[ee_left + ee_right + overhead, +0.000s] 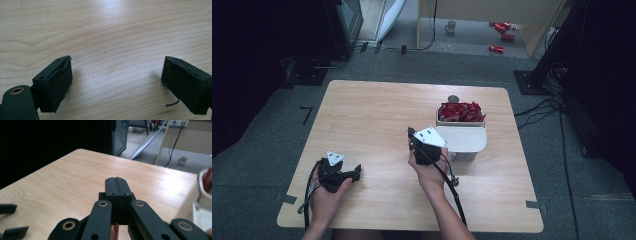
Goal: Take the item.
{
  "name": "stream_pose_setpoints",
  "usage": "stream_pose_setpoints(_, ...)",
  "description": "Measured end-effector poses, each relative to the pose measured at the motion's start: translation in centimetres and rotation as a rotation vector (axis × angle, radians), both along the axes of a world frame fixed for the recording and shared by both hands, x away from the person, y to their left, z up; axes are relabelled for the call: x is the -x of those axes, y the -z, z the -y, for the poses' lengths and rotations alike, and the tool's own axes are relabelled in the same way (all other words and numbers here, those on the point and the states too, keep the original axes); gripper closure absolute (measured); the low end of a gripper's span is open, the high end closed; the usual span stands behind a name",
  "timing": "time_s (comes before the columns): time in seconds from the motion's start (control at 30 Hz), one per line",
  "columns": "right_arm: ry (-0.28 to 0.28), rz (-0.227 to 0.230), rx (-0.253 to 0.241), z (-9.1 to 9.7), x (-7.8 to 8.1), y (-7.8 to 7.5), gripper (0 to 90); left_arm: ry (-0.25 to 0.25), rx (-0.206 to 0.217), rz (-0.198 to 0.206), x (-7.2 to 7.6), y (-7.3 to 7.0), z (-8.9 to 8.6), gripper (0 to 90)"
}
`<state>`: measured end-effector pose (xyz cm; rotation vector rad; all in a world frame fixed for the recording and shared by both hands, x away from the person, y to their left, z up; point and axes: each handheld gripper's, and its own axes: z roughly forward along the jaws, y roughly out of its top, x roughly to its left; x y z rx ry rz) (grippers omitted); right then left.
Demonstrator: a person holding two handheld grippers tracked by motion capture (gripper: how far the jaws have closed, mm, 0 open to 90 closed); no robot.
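Left gripper (357, 173) spread on bare table (377, 115); right gripper (411, 134) (jaws pressed together) beside white box (467, 142) of red packets (460, 112).

White bin (467, 141) sits on the right half of the counter (377, 115), upright, nearer the far edge than the near one. It has 2 parts. The far compartment is packed w/ red packets (460, 112), glossy, jumbled at mixed angles and heaped approx. level w/ the rim. The near part is plain white w/ a rounded front edge; whether it is a tray or a lid can't be told. In the right gripper view the bin's white rim and a bit of red show at the right edge, too cropped for detail. Right gripper (412, 134) is just beside the bin's left side.
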<state>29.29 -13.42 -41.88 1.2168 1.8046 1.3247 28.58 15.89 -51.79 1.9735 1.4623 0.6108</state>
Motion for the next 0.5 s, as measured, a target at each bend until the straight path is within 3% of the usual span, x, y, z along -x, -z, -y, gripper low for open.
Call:
stream_pose_setpoints(0.33,0.002,0.050,-0.026,0.5,4.8,2.1,90.0,0.000,0.000,0.002,0.0,0.0,0.0,10.5)
stream_pose_setpoints(0.5,0.014,0.044,-0.033,0.9,6.8,3.4,90.0,-0.001,0.001,0.002,0.0,0.0,0.0,10.5)
